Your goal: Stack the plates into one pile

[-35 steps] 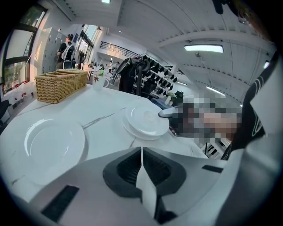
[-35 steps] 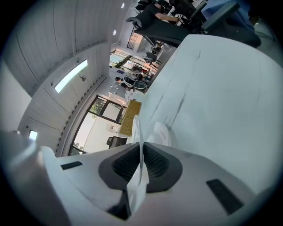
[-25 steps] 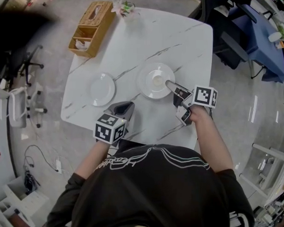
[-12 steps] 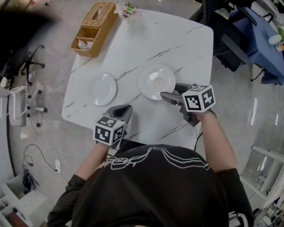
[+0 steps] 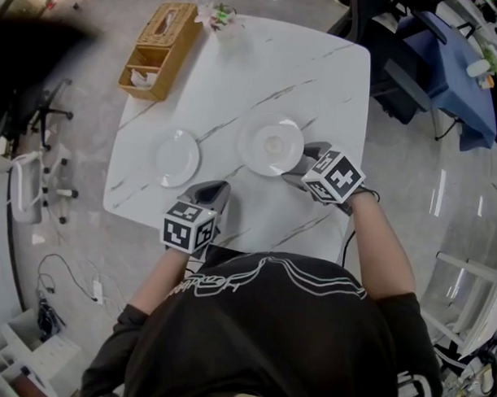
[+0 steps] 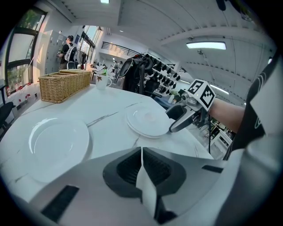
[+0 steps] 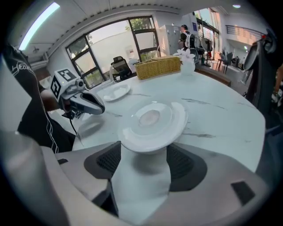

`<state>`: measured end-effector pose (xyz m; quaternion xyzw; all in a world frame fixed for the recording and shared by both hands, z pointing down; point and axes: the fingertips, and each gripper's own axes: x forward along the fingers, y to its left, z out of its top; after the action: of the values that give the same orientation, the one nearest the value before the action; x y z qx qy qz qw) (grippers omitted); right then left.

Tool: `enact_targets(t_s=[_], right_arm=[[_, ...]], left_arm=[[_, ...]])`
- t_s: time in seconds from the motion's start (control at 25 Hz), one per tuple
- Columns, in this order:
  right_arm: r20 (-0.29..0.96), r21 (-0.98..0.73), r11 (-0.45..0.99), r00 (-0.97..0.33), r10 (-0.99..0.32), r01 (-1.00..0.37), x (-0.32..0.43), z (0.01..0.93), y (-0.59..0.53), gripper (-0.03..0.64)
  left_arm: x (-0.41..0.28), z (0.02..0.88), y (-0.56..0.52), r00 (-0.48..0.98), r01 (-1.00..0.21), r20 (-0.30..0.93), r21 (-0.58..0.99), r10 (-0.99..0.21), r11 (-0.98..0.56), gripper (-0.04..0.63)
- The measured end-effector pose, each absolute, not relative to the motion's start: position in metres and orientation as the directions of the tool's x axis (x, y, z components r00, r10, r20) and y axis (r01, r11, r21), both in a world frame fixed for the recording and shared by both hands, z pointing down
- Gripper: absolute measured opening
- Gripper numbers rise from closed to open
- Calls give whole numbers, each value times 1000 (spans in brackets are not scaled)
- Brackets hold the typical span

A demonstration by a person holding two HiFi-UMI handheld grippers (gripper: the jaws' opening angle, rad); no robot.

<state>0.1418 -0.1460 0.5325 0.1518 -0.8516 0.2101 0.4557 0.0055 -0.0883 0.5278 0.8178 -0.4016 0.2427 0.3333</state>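
**Two plate sites on the marble worktop, right tongs opening at the pile**

*Head view.* I see the white marble worktop (image 5: 318,82) carrying two groups of crockery. A single plate (image 5: 177,157) lies toward its left edge. A plate pile (image 5: 271,143) of two lies near the middle, well apart from the single plate. The left tongs (image 5: 218,188) hang over the near edge, clear of both. The right tongs (image 5: 297,167) sit at the pile's near right rim. A wicker basket (image 5: 160,48) and a small vase (image 5: 218,17) of flowers stand at the far side.

*Left gripper view.* My left tongs have their jaws brought together with nothing between them. Beyond them the single plate (image 6: 57,143) lies to the left and the pile (image 6: 148,121) to the right, with the right tongs (image 6: 177,123) at the pile's edge.

*Right gripper view.* My right tongs' jaws are opening and stand wide. The pile's near rim (image 7: 146,145) lies in the gap, and neither pad presses on it. The upper plate sits slightly off-centre on the lower one. The single plate (image 7: 116,92) lies farther back, behind the left tongs (image 7: 95,106).
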Motion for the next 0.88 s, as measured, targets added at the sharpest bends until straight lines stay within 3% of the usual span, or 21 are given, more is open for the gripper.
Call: enact_targets(t_s=[0.32, 0.88], right_arm=[[845, -221, 855, -530, -73, -470, 142, 537, -146, 325], [983, 49, 911, -140, -115, -410, 156, 550, -141, 325]], left_arm=[[3, 522, -93, 567, -814, 656, 352, -498, -463, 32], [-27, 503, -94, 616, -767, 640, 355, -460, -534, 32]])
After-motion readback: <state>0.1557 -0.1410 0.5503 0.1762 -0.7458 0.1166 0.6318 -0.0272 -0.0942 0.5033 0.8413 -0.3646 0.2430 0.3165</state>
